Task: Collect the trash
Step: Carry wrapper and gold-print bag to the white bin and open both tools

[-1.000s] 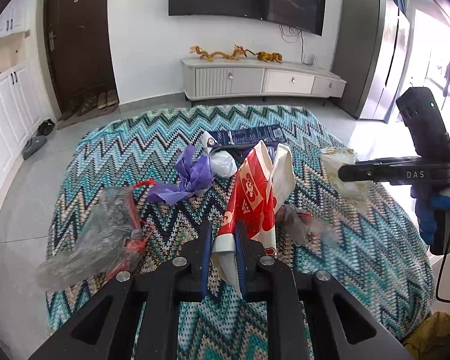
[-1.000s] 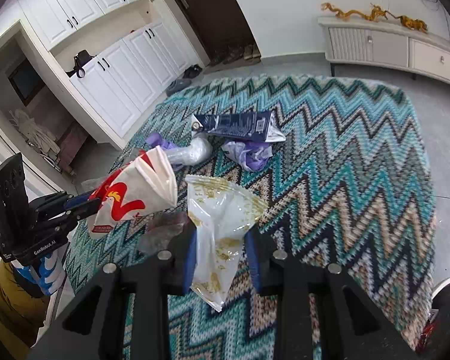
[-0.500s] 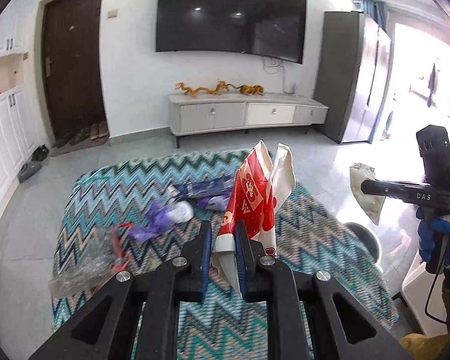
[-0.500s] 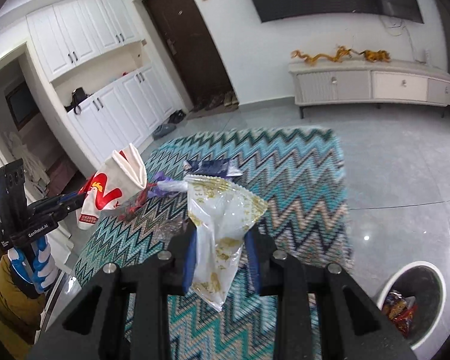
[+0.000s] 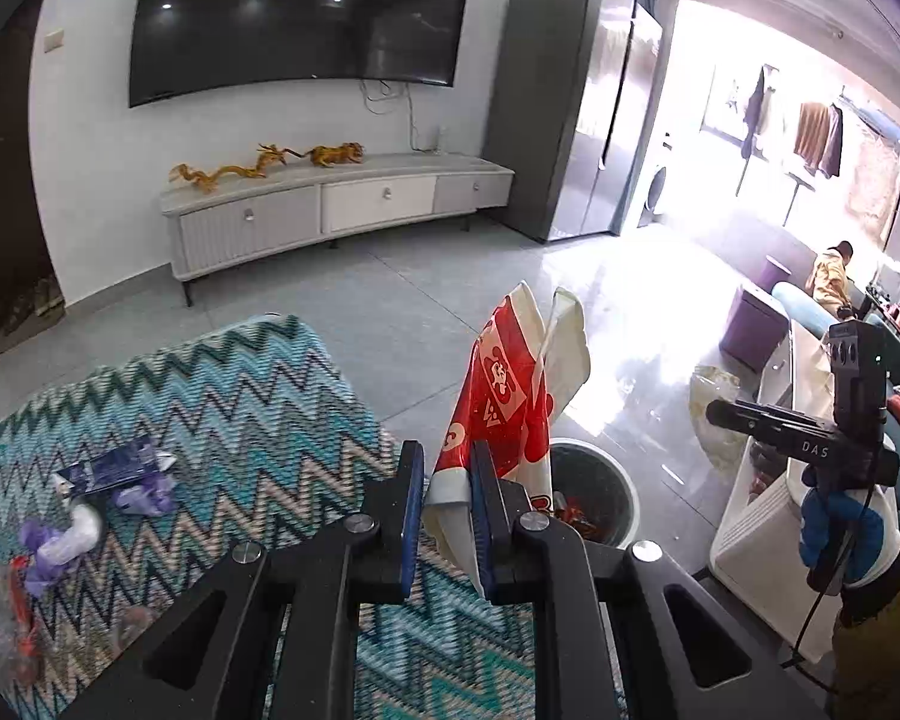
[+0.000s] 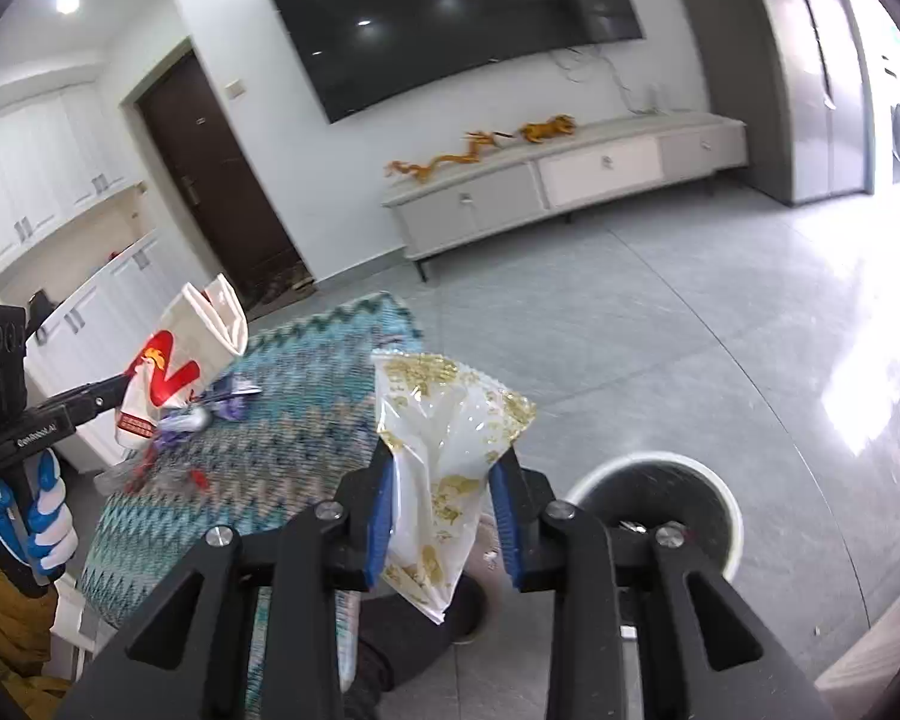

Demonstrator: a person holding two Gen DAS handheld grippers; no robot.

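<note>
My left gripper (image 5: 444,498) is shut on a red-and-white paper bag (image 5: 510,396), held upright above the table's right end. Just behind that bag, on the floor, stands a white-rimmed trash bin (image 5: 630,483) with red wrappers inside. My right gripper (image 6: 444,510) is shut on a white plastic bag with gold print (image 6: 450,462), off the table's edge and left of the bin (image 6: 729,516). Each view shows the other gripper: the right gripper (image 5: 712,414) at the far right, the left gripper (image 6: 126,387) at the far left. A blue wrapper (image 5: 114,468), purple bags (image 5: 150,498) and clear plastic (image 5: 12,618) lie on the zigzag cloth (image 5: 240,396).
A white box (image 5: 762,510) stands right of the bin. A low TV cabinet (image 5: 330,210) and a tall dark cabinet (image 5: 570,108) line the far wall across open tiled floor. A dark shoe (image 6: 414,618) shows under my right gripper. A seated person (image 5: 831,276) is far right.
Both grippers have swung right, away from the table's middle, each still holding its bag. The trash on the cloth has slid to the left of view and the bin has come in.
</note>
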